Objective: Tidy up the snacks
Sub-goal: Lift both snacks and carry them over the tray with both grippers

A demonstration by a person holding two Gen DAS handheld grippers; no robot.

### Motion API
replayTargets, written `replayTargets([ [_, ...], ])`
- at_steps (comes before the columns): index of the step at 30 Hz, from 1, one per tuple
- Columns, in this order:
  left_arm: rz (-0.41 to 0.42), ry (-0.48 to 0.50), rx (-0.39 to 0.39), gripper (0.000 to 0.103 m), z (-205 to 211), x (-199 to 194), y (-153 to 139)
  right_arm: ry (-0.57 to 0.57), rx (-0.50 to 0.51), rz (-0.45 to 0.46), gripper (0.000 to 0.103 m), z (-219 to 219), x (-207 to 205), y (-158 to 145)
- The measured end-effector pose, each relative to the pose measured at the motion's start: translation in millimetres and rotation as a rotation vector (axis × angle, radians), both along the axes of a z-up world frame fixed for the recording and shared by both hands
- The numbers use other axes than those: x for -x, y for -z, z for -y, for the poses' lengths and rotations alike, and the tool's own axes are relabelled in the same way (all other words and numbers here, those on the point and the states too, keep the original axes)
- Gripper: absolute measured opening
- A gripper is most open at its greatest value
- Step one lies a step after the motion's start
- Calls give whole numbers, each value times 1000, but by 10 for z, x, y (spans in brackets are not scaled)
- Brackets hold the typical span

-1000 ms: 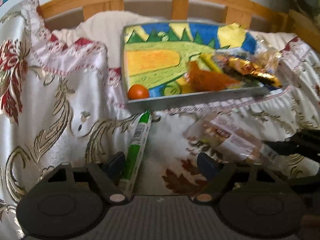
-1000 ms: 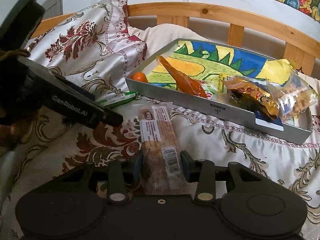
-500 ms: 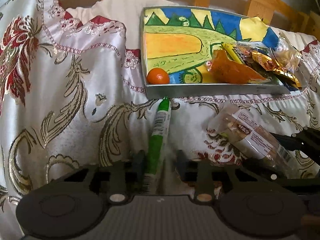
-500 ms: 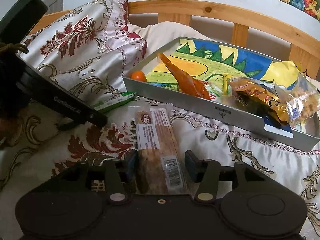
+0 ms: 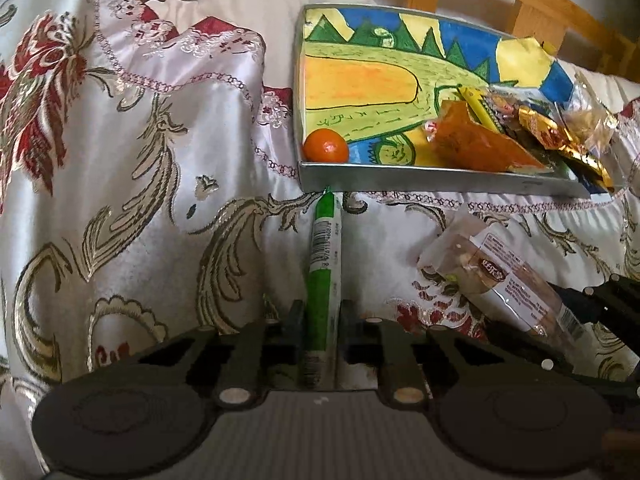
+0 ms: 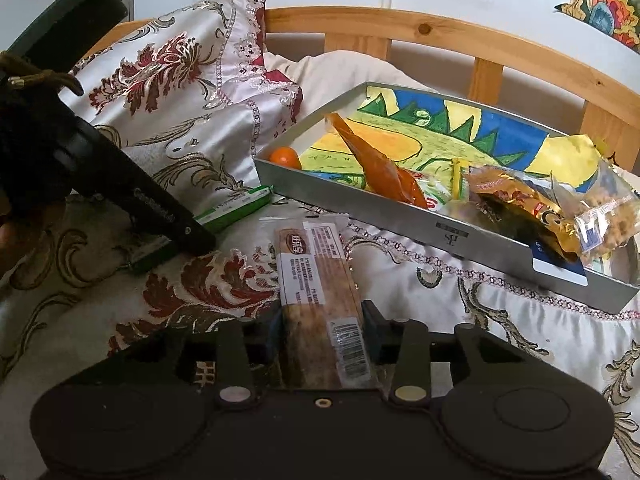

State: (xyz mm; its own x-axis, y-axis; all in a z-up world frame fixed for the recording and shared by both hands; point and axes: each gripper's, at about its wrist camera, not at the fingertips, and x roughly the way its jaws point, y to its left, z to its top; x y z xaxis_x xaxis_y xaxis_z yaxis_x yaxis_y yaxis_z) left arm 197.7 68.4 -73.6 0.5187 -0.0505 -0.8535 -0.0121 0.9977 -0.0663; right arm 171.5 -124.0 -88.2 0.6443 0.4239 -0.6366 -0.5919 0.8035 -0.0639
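A green-and-white snack stick lies on the satin bedspread, pointing at the painted metal tray. My left gripper is closing, and its pads press the near end of the stick. In the right wrist view, a long clear-wrapped biscuit packet lies in front of the tray. My right gripper is closing too, pads against both sides of the packet's near end. The tray holds a small orange, an orange pouch and several crinkly snack bags.
A patterned satin pillow rises to the left of the tray. A wooden headboard runs behind it, under a wall with paintings. The left gripper's body crosses the left of the right wrist view.
The left jaws have come together from wide apart onto the green stick, and the view has rolled and shifted left. The right jaws widened slightly, then came back in on the biscuit packet.
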Motion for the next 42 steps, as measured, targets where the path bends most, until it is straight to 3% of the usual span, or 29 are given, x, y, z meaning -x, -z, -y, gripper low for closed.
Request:
replayTargets([
  [9,-36,-7,-67,17,157,164,-150,-21,19,94,40,5,179,-127],
  [25,70,-67,-58,17,147,382,-725,-53,-5,283,40,63,457,-558],
  [36,212,-40,-66,17,450,-164,-1269,96,-74,346,40,387,57,-850],
  [42,255,-3,-82,17,723,-601,-1348,133,-92,352,40,466,-372,-918],
])
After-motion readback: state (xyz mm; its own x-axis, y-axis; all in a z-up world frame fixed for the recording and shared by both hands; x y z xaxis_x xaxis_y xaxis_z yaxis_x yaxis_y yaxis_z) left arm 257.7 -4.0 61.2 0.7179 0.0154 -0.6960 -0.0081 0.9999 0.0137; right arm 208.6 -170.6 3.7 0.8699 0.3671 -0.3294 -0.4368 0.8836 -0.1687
